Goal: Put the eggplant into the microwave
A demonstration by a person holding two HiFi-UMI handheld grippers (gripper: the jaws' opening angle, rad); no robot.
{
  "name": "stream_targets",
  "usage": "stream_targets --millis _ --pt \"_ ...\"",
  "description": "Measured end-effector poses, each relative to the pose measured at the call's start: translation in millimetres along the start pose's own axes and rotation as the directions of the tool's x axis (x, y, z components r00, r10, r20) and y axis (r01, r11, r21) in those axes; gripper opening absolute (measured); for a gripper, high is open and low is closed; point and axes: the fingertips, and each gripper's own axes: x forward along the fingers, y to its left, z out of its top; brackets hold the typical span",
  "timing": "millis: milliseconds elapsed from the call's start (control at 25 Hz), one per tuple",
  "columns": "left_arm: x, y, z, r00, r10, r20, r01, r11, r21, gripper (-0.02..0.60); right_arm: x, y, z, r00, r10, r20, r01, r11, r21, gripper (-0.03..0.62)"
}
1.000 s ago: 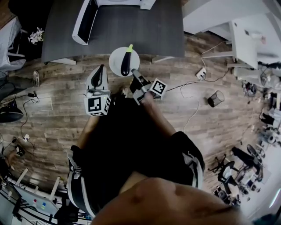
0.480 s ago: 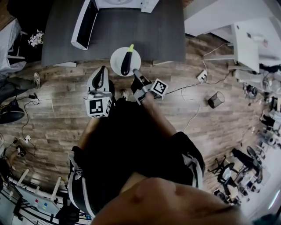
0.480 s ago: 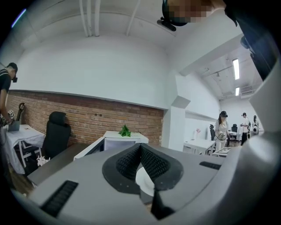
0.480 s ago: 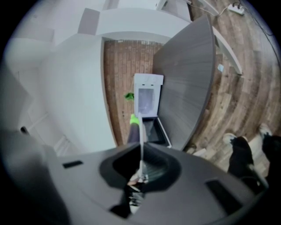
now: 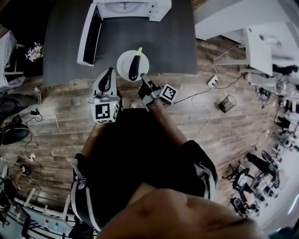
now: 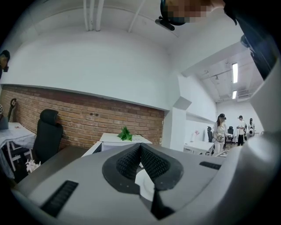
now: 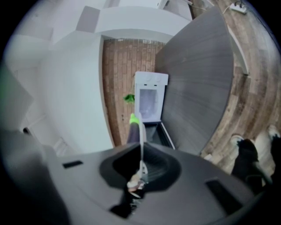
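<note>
Plate (image 5: 124, 65) hardly moved | right gripper (image 5: 141, 76) apparently pinches its rim, eggplant (image 5: 134, 67) just beyond fingertips (image 5: 144, 79) | left gripper (image 5: 109, 72) closed

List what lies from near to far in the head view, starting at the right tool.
right tool → plate carrying the eggplant → microwave with its door open

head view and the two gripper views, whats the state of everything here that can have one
microwave: door swung open
eggplant: lying on the plate, outside the microwave
plate: rim clamped in the right tongs
right tongs: shut on the plate
left tongs: shut, nothing between them
</note>
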Motion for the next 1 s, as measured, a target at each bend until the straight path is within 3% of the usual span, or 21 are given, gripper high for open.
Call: stream_targets --millis 760,1000 --pt "85 92 22 0.985 -0.174 -0.017 0.173 0.984 -0.041 0.037 122 13 30 0.985 0.027 0.171 -0.034 0.999 0.034 0.040" --pt "95 107 23 0.984 -0.177 -0.014 0.176 0.983 -0.047 0.037 149 11 39 0.981 0.028 0.192 -0.038 0.998 0.051 0.040"
